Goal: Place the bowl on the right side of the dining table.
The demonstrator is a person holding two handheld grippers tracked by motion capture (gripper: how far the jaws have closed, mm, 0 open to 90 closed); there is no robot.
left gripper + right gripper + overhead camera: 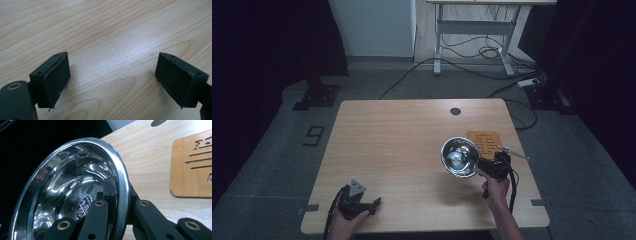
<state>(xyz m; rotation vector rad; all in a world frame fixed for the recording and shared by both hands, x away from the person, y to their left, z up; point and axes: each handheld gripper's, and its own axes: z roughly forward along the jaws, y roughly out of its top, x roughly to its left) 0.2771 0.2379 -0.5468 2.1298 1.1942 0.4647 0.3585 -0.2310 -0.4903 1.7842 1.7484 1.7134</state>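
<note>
- The right claw is clamped on the rim of a shiny steel bowl, one jaw inside and one outside, seen close in the right gripper view.
- The bowl is tilted on edge, raised off the wooden surface, just beside the wooden trivet.
- The left claw rests low on the surface, well apart from the trivet, jaws spread wide with bare wood between them.
</note>
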